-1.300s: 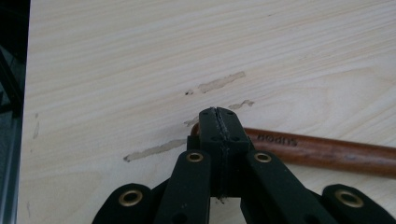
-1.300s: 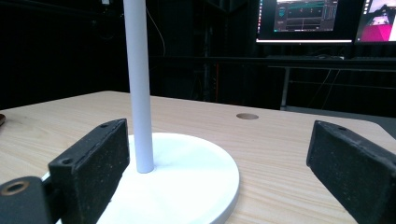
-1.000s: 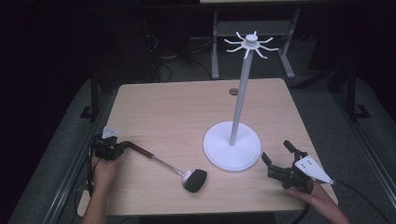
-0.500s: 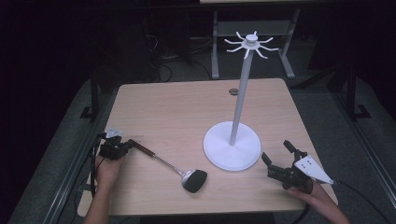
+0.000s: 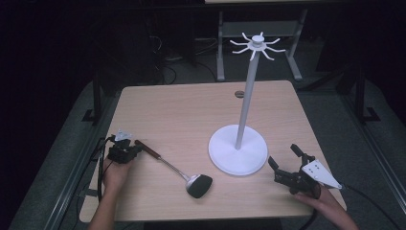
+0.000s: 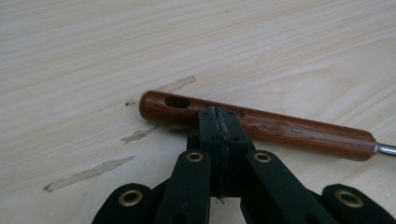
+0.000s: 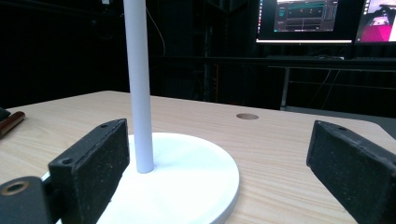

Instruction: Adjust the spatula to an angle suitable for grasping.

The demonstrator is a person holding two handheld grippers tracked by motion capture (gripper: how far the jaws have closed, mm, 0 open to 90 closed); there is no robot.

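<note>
Resting on a light wooden table (image 5: 191, 108), itemised as follows: one ladle (image 5: 174, 167) with a reddish-brown wooden handle (image 6: 261, 126), a thin metal shaft and a dark bowl (image 5: 198, 185), lying flat at the near left, handle end to the left, bowl toward the near centre. One white hanging stand (image 5: 239, 143), upright, right of centre, made up of a round base (image 7: 187, 177), a slim pole (image 7: 137, 84) and a crown of short radiating hooks (image 5: 257, 45). One small round hole (image 5: 239, 94) in the tabletop, far side, behind the stand. Left gripper (image 6: 218, 114), held in the person's left hand (image 5: 115, 175) at the near left edge: jaws clenched together with no gap between them, tips set against the near side of the ladle handle, close to its hanging hole; the handle is not between the jaws. Right gripper (image 5: 285, 163), held in the person's right hand (image 5: 325, 201) at the near right corner: jaws spread wide and released, grasping nothing, pointing toward the stand base just beside it. Beyond the far edge: dark room, metal frame legs, two lit monitors (image 7: 303, 21).
</note>
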